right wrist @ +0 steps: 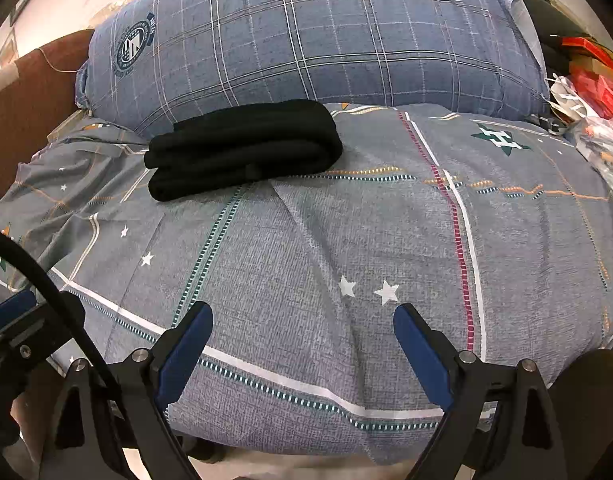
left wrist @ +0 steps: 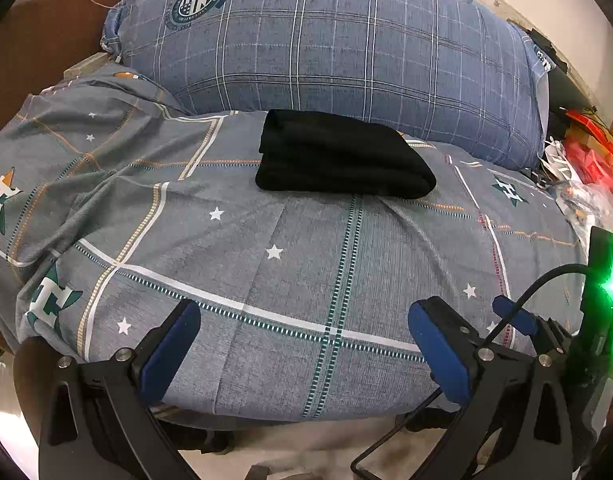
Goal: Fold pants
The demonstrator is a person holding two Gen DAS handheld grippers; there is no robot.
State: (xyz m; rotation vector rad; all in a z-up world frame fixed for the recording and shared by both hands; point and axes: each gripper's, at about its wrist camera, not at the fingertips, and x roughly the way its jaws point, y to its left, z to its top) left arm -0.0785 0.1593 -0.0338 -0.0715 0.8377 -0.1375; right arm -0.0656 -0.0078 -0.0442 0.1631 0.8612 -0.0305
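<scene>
Even indoor light, sharp focus, fisheye-bent edges, green LED [left wrist: 612,288] flaring.

Pants [left wrist: 342,158]: black, folded into a compact layered bundle — lying flat.
Place: upper middle of the left wrist frame — upper left of centre in the right wrist frame [right wrist: 242,148].

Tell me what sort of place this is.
Most likely a bedroom: a bed with a grey patterned sheet, a large plaid pillow at its head, and folded black pants lying on the sheet.
</scene>
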